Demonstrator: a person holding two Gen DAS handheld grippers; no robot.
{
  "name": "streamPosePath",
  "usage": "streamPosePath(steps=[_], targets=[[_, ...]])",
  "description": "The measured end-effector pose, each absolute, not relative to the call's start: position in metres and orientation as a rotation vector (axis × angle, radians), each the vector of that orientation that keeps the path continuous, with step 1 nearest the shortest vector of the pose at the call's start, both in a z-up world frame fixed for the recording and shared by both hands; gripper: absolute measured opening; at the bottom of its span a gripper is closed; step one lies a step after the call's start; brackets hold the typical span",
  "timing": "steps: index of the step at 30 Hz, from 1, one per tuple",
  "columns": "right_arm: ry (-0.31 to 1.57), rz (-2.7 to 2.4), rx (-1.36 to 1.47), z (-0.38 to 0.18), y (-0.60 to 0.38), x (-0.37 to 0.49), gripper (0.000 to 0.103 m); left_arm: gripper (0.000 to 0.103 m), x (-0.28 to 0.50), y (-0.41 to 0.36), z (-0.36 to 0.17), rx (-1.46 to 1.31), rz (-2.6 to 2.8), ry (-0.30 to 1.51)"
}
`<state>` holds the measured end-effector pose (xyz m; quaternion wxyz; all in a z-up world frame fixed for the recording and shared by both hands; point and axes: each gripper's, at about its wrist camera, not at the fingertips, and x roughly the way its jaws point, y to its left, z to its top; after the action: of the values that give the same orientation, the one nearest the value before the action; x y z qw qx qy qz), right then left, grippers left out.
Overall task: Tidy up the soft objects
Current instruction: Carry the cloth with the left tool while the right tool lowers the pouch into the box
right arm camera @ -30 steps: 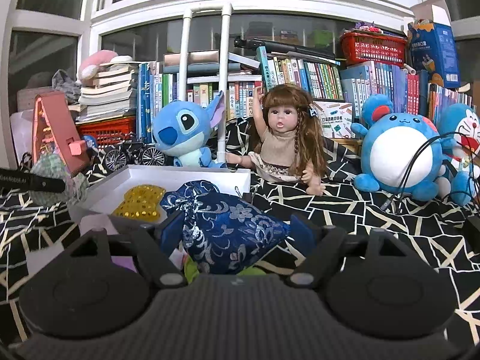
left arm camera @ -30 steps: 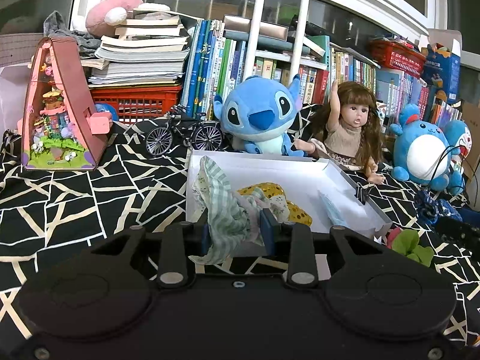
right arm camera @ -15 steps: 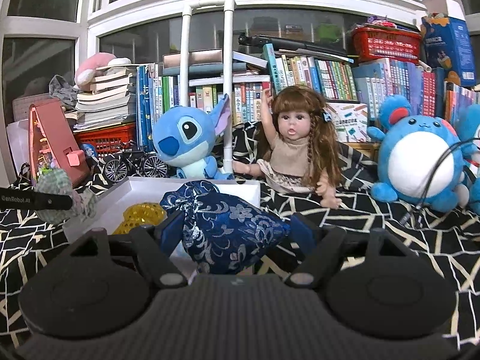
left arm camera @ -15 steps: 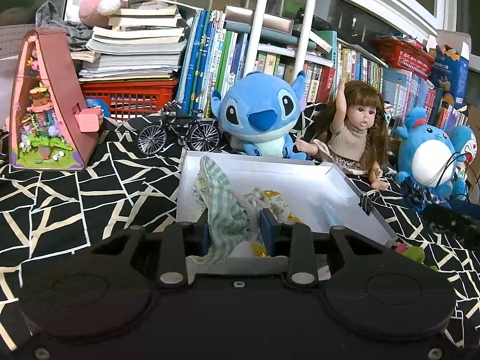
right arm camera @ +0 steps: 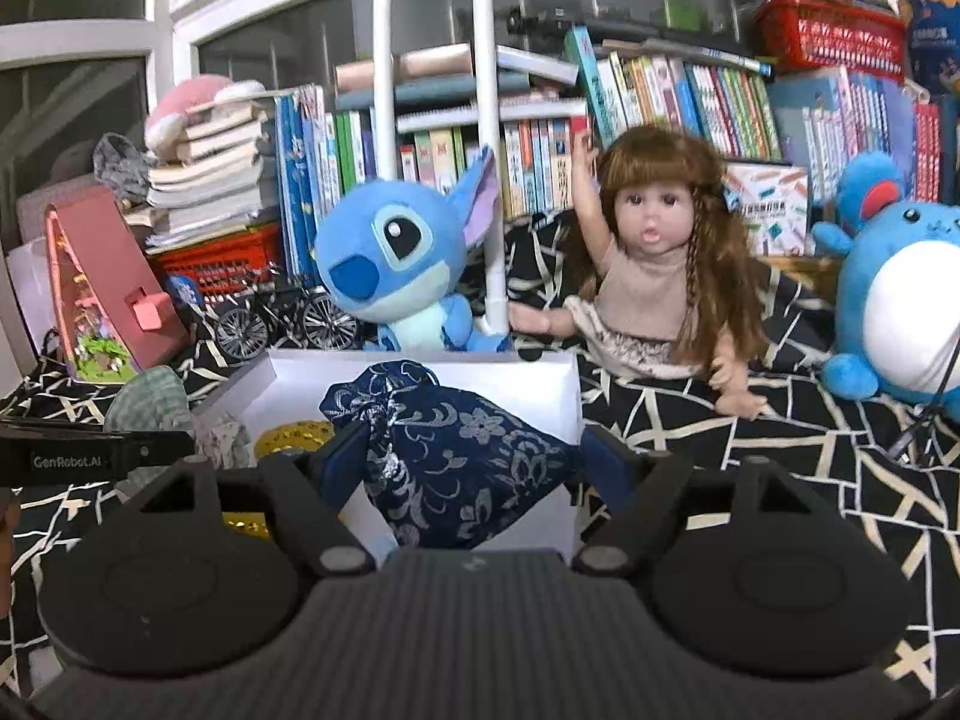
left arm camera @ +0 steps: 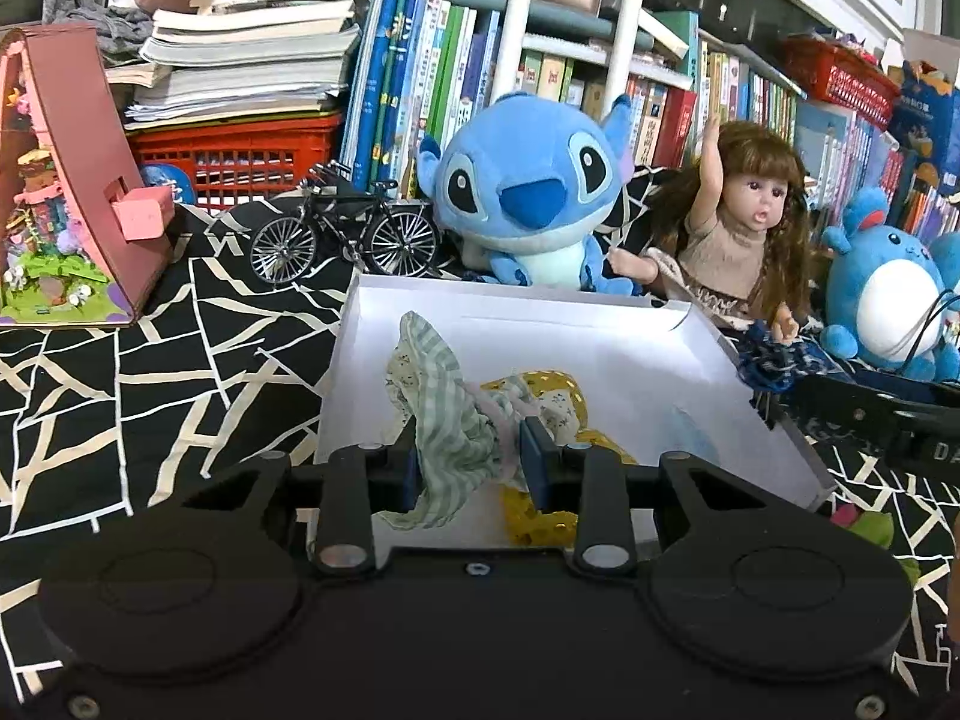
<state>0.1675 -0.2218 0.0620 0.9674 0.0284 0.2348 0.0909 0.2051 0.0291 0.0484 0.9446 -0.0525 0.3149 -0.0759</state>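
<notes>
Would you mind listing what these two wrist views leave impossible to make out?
- Left wrist view: the near end of the white box is hidden behind the left gripper and its striped cloth.
- Same view: the yellow item is mostly covered by that cloth.
- Right wrist view: the box floor is largely blocked by the blue floral pouch in the right gripper.

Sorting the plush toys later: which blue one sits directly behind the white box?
The big-eared blue plush with the dark nose, right behind the white box; the round white-bellied blue plush sits off right, beyond the doll.

Left tongs (left arm camera: pixel 474 462): nearly closed, pinching a striped cloth (left arm camera: pixel 456 420).
Right tongs (right arm camera: pixel 474 468): spread wide, clamping a blue pouch (right arm camera: pixel 450 456).
</notes>
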Motion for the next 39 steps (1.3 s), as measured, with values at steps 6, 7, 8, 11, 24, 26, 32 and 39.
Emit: streamPosePath(steps=[6,7,8,11,24,26,32,39], targets=[[0.533,0.183,0.081,0.049,-0.219,0.189,0.078,0.031,0.215,0.023,0.040,-0.097,-0.151,0.653],[0.540,0.182,0.086,0.047,-0.219,0.191,0.078,0.031,0.216,0.022,0.039,-0.095,-0.152,0.654],[0.548,0.181,0.089,0.044,-0.219,0.193,0.078,0.031,0.216,0.021,0.038,-0.092,-0.153,0.654],[0.567,0.175,0.093,0.038,-0.218,0.198,0.078,0.031,0.218,0.018,0.037,-0.090,-0.155,0.657],[0.629,0.178,0.077,0.024,-0.208,0.210,0.078,0.031,0.224,0.010,0.029,-0.075,-0.170,0.686],[0.633,0.179,0.075,0.023,-0.207,0.210,0.078,0.031,0.224,0.010,0.028,-0.077,-0.171,0.690],[0.643,0.181,0.067,0.020,-0.204,0.213,0.079,0.032,0.227,0.010,0.025,-0.072,-0.174,0.710],[0.655,0.185,0.081,0.018,-0.205,0.214,0.080,0.034,0.229,0.010,0.023,-0.080,-0.180,0.733]])
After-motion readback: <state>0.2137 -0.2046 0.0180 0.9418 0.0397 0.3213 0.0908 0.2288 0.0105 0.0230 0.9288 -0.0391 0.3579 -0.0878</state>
